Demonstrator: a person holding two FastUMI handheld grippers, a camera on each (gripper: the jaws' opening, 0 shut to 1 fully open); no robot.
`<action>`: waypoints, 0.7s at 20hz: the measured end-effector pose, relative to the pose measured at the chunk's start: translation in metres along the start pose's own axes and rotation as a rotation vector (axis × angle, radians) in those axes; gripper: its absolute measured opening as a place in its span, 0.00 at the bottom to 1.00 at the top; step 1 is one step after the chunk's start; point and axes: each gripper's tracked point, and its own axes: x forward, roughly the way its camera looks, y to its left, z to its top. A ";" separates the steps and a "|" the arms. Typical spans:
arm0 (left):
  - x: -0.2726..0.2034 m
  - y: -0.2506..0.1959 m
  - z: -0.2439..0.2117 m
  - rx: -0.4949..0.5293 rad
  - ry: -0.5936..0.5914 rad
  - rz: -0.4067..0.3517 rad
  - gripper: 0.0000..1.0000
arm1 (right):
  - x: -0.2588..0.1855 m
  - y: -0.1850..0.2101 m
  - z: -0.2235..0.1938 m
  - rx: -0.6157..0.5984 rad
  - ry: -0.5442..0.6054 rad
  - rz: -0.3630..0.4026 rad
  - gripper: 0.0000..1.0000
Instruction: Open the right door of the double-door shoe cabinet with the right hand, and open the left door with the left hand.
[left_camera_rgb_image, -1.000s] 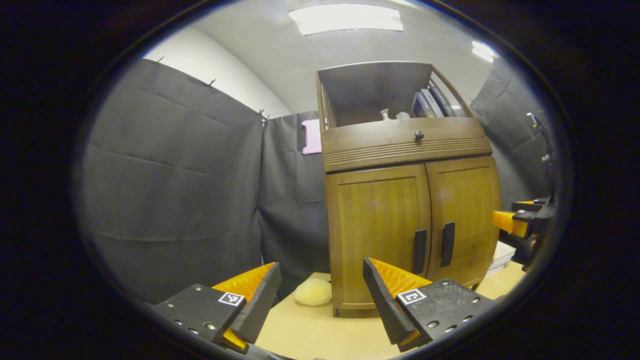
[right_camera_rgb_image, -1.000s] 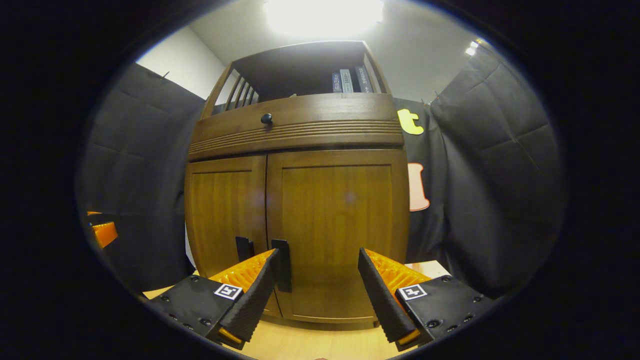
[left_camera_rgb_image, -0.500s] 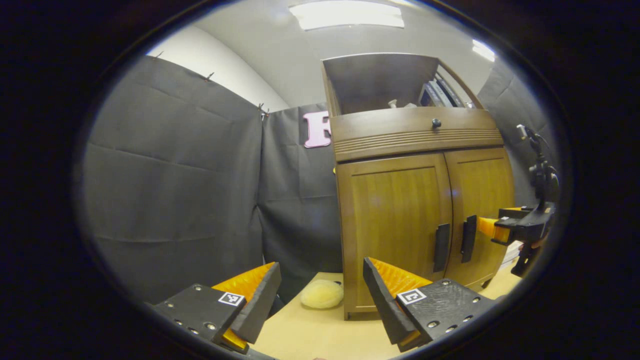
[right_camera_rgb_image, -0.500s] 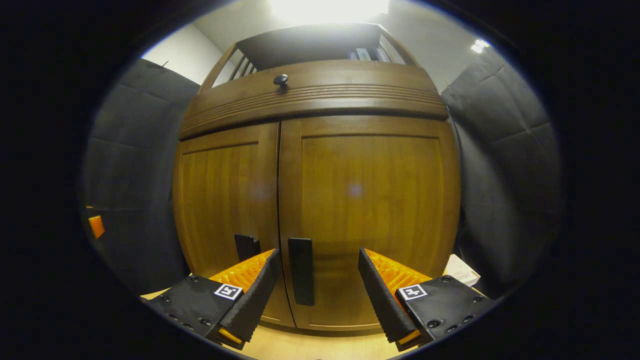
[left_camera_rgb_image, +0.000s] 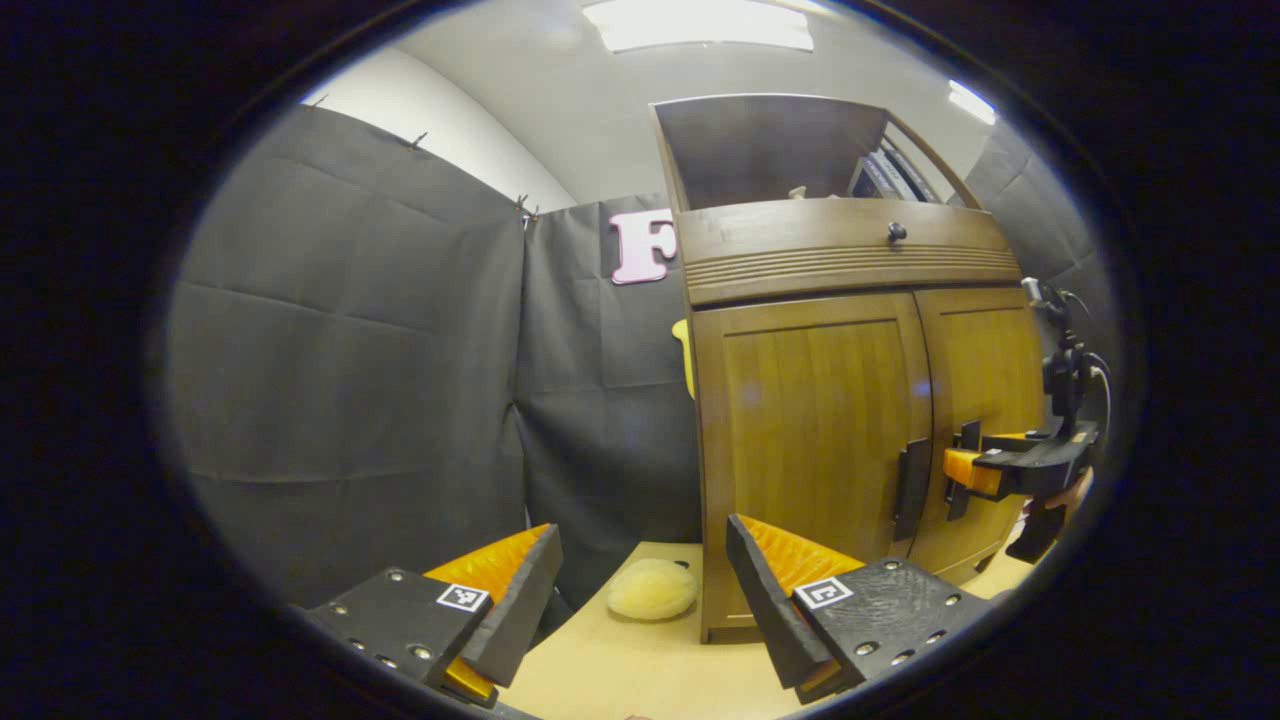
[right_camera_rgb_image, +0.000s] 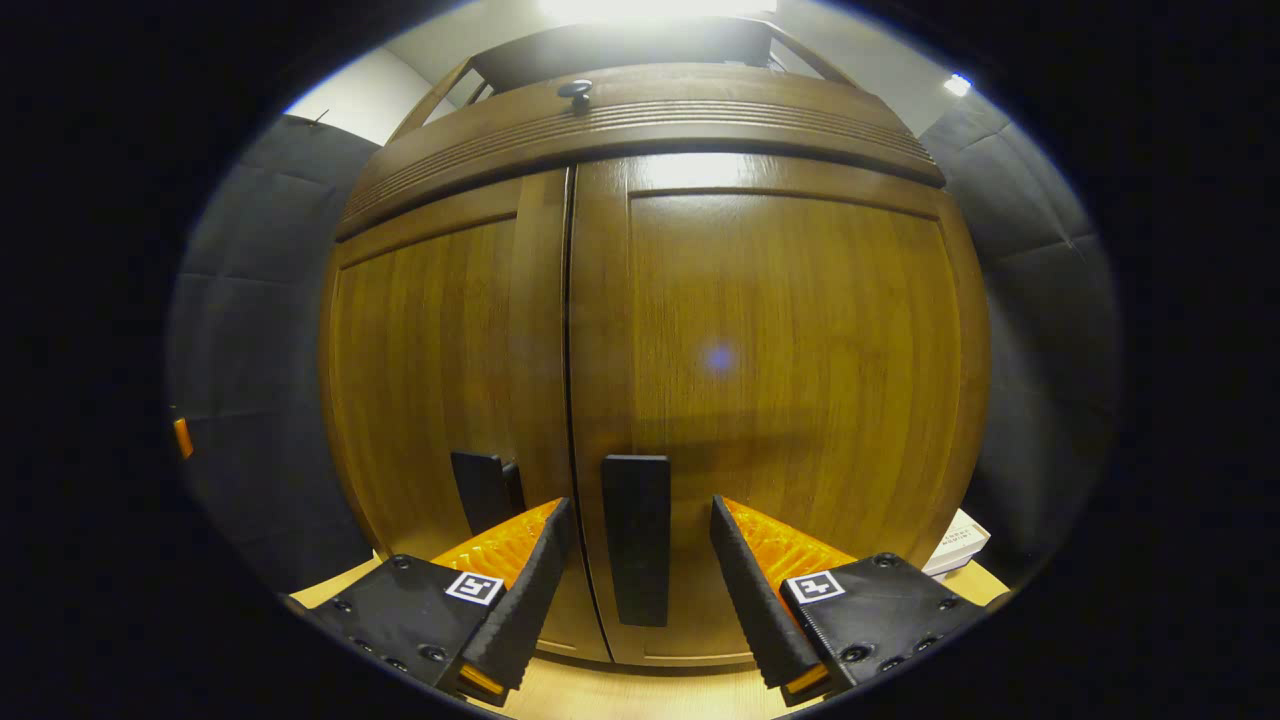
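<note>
The wooden shoe cabinet (left_camera_rgb_image: 810, 400) stands on the table with both doors shut. In the right gripper view the right door (right_camera_rgb_image: 790, 380) looms close, and its dark upright handle (right_camera_rgb_image: 637, 560) stands between the spread fingers of my right gripper (right_camera_rgb_image: 638, 510), which is open and not pressing on it. The left door's handle (right_camera_rgb_image: 485, 488) is just to the left. In the left gripper view my left gripper (left_camera_rgb_image: 640, 540) is open and holds nothing, well short of the left door handle (left_camera_rgb_image: 910, 488). The right gripper (left_camera_rgb_image: 958, 470) shows there at the right handle.
A pale round sponge (left_camera_rgb_image: 652, 588) lies on the light wooden table (left_camera_rgb_image: 610, 665) left of the cabinet's base. Above the doors is a drawer with a knob (left_camera_rgb_image: 897, 232), then an open shelf with books (left_camera_rgb_image: 880, 175). White booklets (right_camera_rgb_image: 955, 545) lie right of the cabinet.
My right gripper has moved in on the cabinet until the right handle sits between its fingers. The left gripper has shifted a little, so the cabinet sits farther right in its view.
</note>
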 end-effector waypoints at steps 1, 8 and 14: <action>-0.003 -0.002 -0.001 0.001 -0.004 -0.005 0.96 | 0.002 0.001 -0.005 0.003 0.010 0.000 0.84; -0.003 -0.006 -0.016 -0.032 0.012 -0.034 0.96 | 0.012 -0.002 -0.015 0.021 0.061 -0.048 0.29; 0.001 -0.008 -0.014 -0.032 0.002 -0.051 0.96 | 0.005 -0.001 -0.018 0.018 0.094 -0.024 0.10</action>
